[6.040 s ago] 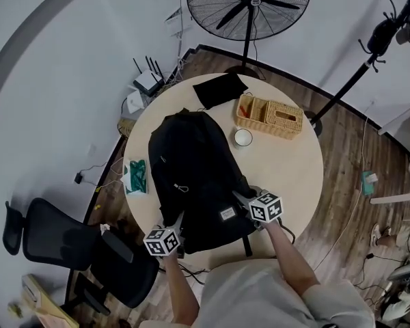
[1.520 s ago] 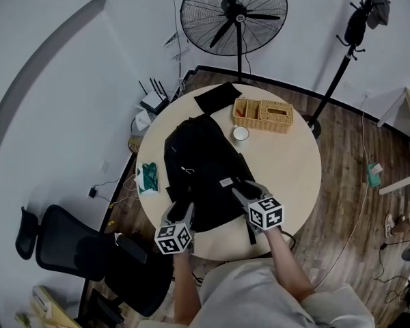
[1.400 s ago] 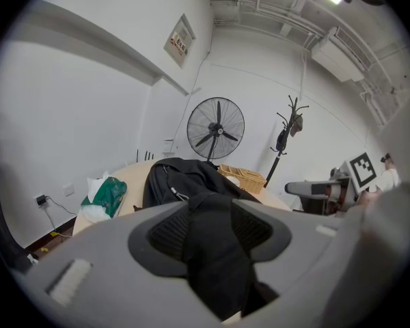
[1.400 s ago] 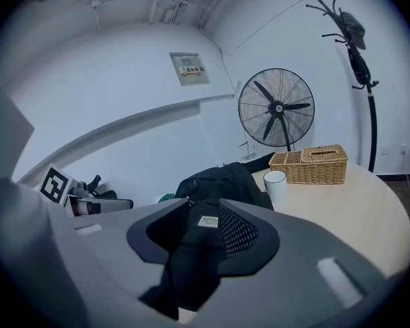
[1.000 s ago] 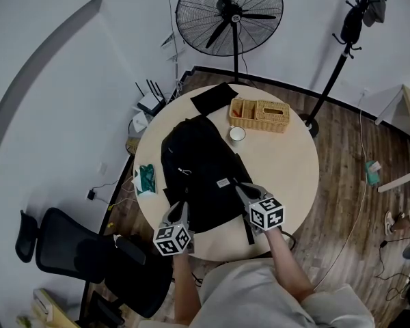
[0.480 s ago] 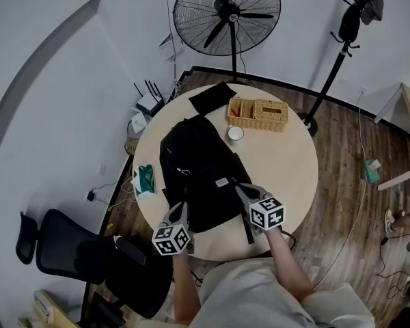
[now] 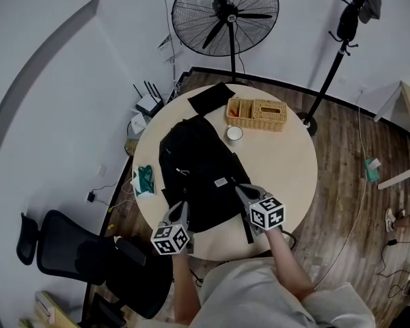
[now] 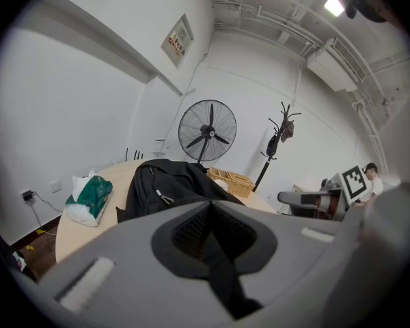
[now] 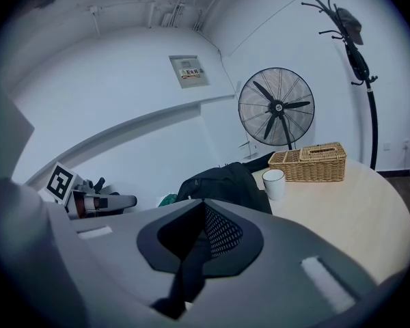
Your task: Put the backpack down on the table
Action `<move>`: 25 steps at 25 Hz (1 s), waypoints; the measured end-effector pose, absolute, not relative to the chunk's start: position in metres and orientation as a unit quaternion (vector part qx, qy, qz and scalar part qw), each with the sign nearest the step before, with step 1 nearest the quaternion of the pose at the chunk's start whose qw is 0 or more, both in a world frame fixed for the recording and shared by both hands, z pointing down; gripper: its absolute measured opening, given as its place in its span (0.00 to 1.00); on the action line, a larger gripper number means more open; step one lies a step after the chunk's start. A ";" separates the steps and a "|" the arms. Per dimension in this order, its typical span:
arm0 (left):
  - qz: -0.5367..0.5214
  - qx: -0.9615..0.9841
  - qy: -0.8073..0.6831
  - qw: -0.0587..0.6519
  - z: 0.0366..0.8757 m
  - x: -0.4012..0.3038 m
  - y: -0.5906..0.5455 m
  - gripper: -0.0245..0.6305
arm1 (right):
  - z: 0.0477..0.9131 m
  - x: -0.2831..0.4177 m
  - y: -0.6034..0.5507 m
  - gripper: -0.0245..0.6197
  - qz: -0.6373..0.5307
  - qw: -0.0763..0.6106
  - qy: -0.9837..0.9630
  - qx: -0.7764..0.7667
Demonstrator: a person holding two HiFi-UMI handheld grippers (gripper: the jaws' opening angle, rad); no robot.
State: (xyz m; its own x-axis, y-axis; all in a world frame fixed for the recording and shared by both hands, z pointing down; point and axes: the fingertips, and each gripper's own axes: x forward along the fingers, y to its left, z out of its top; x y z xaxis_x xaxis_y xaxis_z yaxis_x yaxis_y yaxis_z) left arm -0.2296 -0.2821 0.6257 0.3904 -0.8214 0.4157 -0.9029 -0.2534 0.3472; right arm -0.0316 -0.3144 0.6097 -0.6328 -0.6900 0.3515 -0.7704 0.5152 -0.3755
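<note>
Scene: A person is facing a round, pale wooden table (image 7: 280, 162), holding a marker-cubed tool in each hand.

Backpack: The black backpack (image 7: 198, 173) is lying flat on the left half of the table. Its top is pointing toward the far rim and its base toward the person.

Left tongs: The left tongs (image 7: 180, 210) are reaching to the backpack's near left corner. Their jaws are pressing together on the left strap (image 8: 221, 279), a black band trailing back toward the camera.

Right tongs: The right tongs (image 7: 240, 190) are reaching over the backpack's near right edge. Their jaws are likewise pinching the right strap (image 9: 187, 274), which is hanging dark between them.

Far side: A wicker basket (image 7: 256, 113) is sitting near the far rim. A white cup (image 7: 234, 134) is standing just in front of it, close to the backpack's upper right side. A flat black cloth (image 7: 210, 98) is lying at the rim beyond the backpack.

Left rim: A green-and-white tissue pack (image 7: 145, 180) is resting just beside the backpack, apart from it.

Surroundings: A pedestal fan (image 7: 225, 12) is standing behind the table. A coat stand (image 7: 335, 53) is rising to its right. A black office chair (image 7: 68, 251) is sitting on the wooden floor at the near left.
</note>
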 end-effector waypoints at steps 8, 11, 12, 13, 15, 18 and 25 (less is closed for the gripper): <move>0.071 0.793 -0.542 0.268 0.624 -0.223 -0.280 0.12 | 0.612 -0.026 -0.310 0.04 0.255 0.079 -0.867 0.421; 0.074 0.794 -0.542 0.264 0.623 -0.222 -0.279 0.12 | 0.612 -0.024 -0.309 0.04 0.255 0.078 -0.866 0.424; 0.079 0.794 -0.543 0.263 0.624 -0.222 -0.278 0.12 | 0.611 -0.023 -0.308 0.04 0.255 0.075 -0.865 0.425; 0.084 0.794 -0.543 0.261 0.625 -0.221 -0.278 0.12 | 0.610 -0.022 -0.308 0.04 0.256 0.072 -0.864 0.427; 0.086 0.795 -0.542 0.258 0.624 -0.221 -0.279 0.12 | 0.607 -0.020 -0.308 0.04 0.255 0.067 -0.864 0.430; 0.082 0.798 -0.541 0.255 0.624 -0.218 -0.279 0.12 | 0.607 -0.016 -0.305 0.04 0.254 0.065 -0.862 0.433; 0.089 0.790 -0.546 0.266 0.630 -0.214 -0.280 0.12 | 0.610 -0.008 -0.298 0.04 0.255 0.073 -0.859 0.439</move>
State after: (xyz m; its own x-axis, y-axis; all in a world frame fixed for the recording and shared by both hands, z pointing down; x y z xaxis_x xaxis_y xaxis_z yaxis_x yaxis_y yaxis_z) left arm -0.2142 -0.2804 0.6300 0.3890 -0.8143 0.4309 -0.9089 -0.2630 0.3235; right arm -0.0079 -0.2981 0.6103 -0.6046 -0.7163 0.3483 -0.7903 0.4851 -0.3743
